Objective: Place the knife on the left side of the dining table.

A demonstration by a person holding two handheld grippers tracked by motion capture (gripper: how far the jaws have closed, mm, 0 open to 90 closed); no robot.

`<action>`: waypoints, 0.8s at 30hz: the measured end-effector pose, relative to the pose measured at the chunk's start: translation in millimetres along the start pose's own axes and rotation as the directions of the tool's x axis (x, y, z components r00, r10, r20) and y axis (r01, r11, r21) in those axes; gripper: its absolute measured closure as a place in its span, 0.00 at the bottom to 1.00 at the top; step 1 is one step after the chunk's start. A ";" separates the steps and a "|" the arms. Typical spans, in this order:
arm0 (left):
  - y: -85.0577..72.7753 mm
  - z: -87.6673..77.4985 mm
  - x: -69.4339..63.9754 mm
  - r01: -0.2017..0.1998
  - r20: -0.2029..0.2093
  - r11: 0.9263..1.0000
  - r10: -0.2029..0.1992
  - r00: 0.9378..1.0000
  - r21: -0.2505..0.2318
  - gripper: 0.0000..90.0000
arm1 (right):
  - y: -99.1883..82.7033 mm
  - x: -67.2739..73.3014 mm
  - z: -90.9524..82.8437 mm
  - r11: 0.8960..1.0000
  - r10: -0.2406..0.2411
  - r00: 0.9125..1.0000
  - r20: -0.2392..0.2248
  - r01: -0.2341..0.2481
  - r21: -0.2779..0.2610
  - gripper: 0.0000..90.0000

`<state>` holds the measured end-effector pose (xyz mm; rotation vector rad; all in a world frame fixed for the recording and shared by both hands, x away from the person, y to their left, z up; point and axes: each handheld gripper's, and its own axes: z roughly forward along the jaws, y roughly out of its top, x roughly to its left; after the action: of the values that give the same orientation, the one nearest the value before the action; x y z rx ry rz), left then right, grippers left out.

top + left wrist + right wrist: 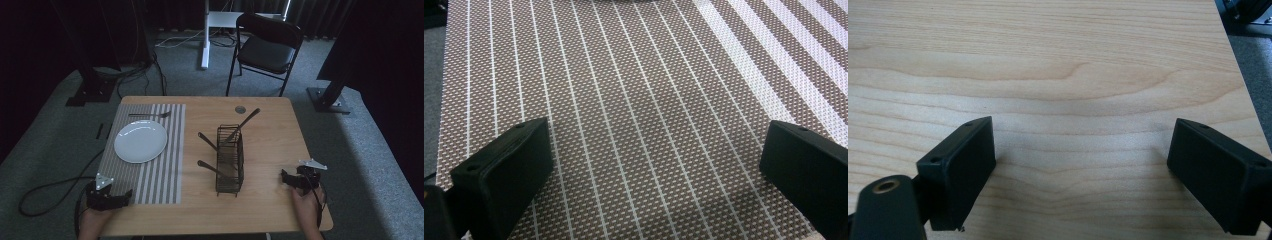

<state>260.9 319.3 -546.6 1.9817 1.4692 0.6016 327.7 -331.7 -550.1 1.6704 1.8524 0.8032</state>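
Note:
A white plate (140, 141) lies on a striped placemat (167, 170) at the table's left, with a fork (150, 115) beyond it. A black wire caddy (230, 160) stands mid-table holding several dark-handled utensils (242, 125). My left gripper (125, 196) rests at the mat's near-left corner, held by a hand; it is open, with its jaws wide apart over the woven mat (639, 120). My right gripper (286, 177) sits near the table's right front, open over bare wood (1083, 100), with nothing between its jaws.
The wooden table (270, 210) has a small round grommet (240, 109) near its far edge. A black folding chair (267, 47) stands beyond the table on grey carpet, with stand bases (330, 100) and cables (50, 192) around.

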 end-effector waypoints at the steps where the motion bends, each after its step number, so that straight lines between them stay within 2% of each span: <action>1: 0.0 0.0 0.1 0.000 0.000 1.000 0.000 1.000 0.000 0.01 | 0.0 0.0 0.0 1.000 0.000 1.000 0.000 0.000 0.000 0.13; 19: 0.7 -1.0 2.1 -0.022 0.014 1.000 0.022 1.000 0.009 0.01 | 0.0 0.1 0.0 1.000 0.000 1.000 0.000 0.000 0.000 0.13; 24: 2.4 -1.4 -2.1 -0.028 0.024 0.999 0.027 0.999 0.024 0.01 | 0.1 0.1 0.0 1.000 -0.001 1.000 0.001 0.001 0.000 0.13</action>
<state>261.0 317.1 -544.0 2.0241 1.4438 0.5732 327.8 -331.6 -550.1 1.6698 1.8522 0.8024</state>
